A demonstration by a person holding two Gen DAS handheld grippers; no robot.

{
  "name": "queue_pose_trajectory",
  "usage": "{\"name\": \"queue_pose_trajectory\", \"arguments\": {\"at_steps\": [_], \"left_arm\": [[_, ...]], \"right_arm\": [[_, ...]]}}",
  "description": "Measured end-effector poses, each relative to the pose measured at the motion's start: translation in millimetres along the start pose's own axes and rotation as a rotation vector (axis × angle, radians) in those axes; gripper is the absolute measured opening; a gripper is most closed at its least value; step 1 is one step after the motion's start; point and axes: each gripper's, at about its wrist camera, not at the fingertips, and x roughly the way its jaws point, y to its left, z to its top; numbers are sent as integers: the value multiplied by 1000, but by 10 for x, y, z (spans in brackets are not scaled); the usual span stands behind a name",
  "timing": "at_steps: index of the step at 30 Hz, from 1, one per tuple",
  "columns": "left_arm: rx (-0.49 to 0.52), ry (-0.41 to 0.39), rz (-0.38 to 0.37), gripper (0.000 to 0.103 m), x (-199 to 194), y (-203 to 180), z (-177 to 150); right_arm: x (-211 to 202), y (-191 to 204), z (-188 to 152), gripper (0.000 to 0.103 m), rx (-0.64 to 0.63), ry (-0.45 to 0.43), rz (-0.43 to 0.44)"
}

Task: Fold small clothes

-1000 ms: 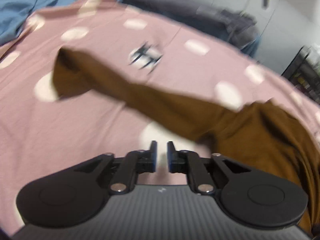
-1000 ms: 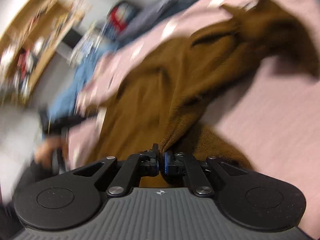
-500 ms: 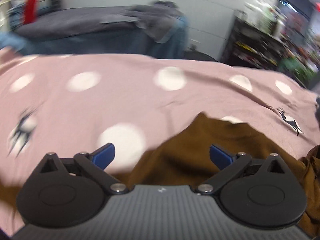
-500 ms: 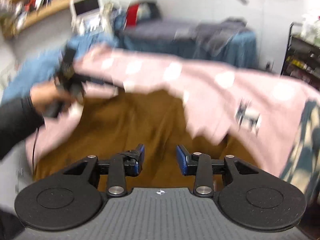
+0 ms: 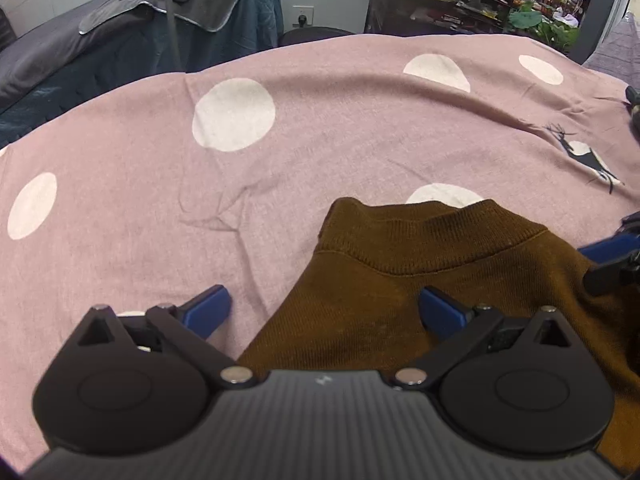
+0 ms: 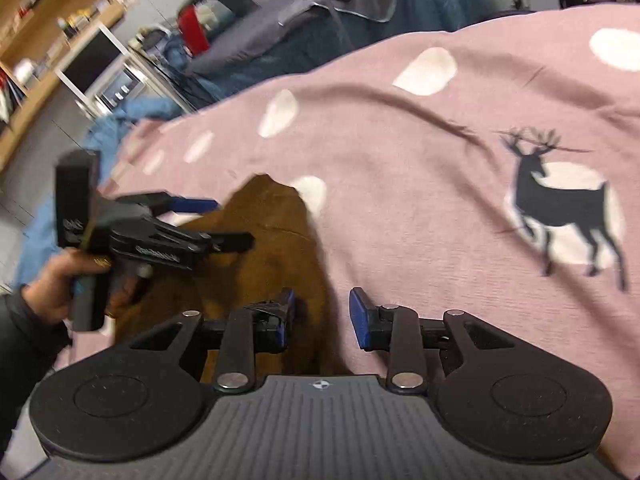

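- So the brown knit top [image 5: 420, 288] is lying flat on the pink polka-dot bedspread [image 5: 240, 184], right under and just ahead of the left claw [image 5: 324, 308]. Its ribbed band edge runs crosswise to that claw's fingers, just past the tips.
- Left claw is spread as wide as it goes, nothing pinched. 1 finger hangs over bare bedspread, the other over the brown fabric, so the garment's left edge runs up between them.
- Right claw [image 6: 322, 316] is half spread with its jaws closing, gripping nothing. The top's right edge runs up between its fingers, with the cloth mostly to the left.
- My guess: left claw is nearer the band corner, so it probably gets the next grab.
- Hard to make out: the near part of the top is hidden behind both claw bodies, and I can't find any sleeves. The right wrist view is blurry around the person's hand [image 6: 60, 280] holding the left claw.
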Motion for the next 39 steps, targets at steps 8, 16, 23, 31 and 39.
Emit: {"name": "queue_pose_trajectory", "arguments": {"at_steps": [8,16,23,31,39], "left_arm": [[33,-69,-78,5,-145,39,50],[-89,-292,45,5,-541,29,223],[-14,-136,370,79,-238,-62,163],[14,-133,388,96,-367,-3,-31],[-154,-126,347,94,-539,624,-301]], "right_arm": [[102,196,-32,5,-111,38,22],[-309,1232,4,4,-909,-285,-463],[271,1186,-315,64,-1139,-153,-633],[-357,653,118,78,-533,-274,-380],[-236,25,179,66,-207,-178,-371]]}}
